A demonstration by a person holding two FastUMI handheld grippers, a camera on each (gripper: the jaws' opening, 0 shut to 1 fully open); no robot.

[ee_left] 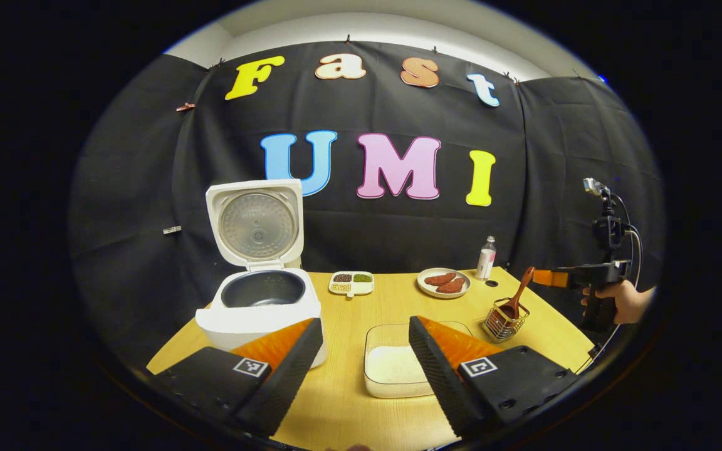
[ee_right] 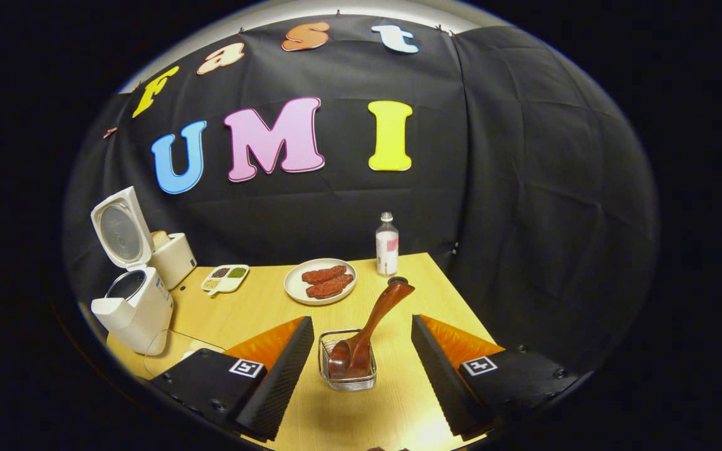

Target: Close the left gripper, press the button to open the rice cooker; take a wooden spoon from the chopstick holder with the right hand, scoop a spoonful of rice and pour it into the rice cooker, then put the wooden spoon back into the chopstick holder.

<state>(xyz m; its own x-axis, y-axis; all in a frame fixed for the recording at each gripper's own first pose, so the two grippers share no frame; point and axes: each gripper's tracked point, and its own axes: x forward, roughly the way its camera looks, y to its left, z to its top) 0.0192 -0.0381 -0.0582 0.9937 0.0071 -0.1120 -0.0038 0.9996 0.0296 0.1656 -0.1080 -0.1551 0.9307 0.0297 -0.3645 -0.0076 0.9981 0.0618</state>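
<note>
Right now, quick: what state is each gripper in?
Left gripper: open, holding nothing, above the rice dish.
Right gripper: open, holding nothing, the wooden spoon standing in its basket between the fingers.

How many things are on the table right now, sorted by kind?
Appliances: 2, rice cooker and toaster
Dishes: 3, divided dish, plate, rice container
Bottles: 1, bottle
Holders: 1, chopstick holder
Utensils: 1, wooden spoon
Total: 8
</note>
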